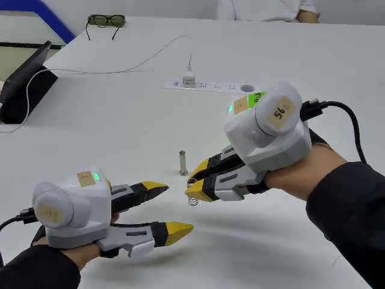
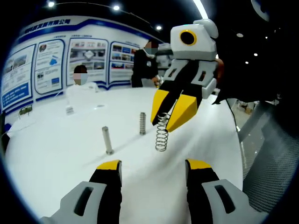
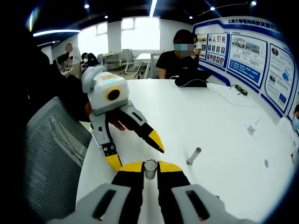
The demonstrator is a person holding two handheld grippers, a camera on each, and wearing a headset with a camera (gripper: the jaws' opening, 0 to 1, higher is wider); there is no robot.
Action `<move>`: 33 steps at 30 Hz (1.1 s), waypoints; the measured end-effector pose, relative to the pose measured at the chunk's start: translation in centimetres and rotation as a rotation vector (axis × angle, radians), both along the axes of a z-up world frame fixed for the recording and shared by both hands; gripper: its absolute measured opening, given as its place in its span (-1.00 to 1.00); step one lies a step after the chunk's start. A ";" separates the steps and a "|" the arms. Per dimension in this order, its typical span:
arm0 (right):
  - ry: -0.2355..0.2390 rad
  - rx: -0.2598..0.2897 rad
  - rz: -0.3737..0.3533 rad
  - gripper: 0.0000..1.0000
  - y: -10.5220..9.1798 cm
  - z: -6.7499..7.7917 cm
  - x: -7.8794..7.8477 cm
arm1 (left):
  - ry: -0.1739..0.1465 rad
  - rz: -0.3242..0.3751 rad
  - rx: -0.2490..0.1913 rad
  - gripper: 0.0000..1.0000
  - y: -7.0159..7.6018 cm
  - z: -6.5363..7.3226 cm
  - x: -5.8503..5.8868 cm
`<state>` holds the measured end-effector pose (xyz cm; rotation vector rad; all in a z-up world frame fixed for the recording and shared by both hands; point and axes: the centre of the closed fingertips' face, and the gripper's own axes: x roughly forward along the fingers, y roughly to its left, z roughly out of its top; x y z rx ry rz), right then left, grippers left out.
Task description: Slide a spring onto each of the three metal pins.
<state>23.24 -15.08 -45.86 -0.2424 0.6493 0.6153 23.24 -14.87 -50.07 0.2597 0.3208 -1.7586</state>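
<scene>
My right gripper (image 1: 194, 186) is shut on a small steel spring (image 1: 193, 200), which hangs from its yellow tips just above the white table (image 1: 120, 120). In the right gripper view the spring (image 3: 150, 165) stands upright between my right gripper's (image 3: 150, 171) closed jaws. A metal pin (image 1: 183, 162) stands upright just left of those tips. The left gripper view has two pins: a smooth one (image 2: 107, 140) and a farther one (image 2: 142, 122) that looks ridged, with the spring (image 2: 161, 134) beside them. My left gripper (image 1: 171, 209) is open and holds nothing, low at the front left.
A white power strip (image 1: 210, 86) with a plugged-in cable lies behind the pins. A dark tablet (image 1: 24, 78) sits at the left edge and glasses (image 1: 106, 21) at the far side. People are at the table's far edge.
</scene>
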 end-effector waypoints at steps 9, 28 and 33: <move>-0.020 -0.004 -0.034 -0.76 -0.9 0.3 0.7 | 0.008 0.017 -0.007 0.18 0.0 0.0 0.4; -0.107 -0.008 -0.146 -0.76 -3.6 1.7 3.5 | 0.017 0.024 0.002 0.24 0.1 -0.3 0.4; -0.125 -0.003 -0.166 -0.76 -4.0 2.2 4.1 | 0.018 0.026 0.006 0.24 0.2 -0.4 0.5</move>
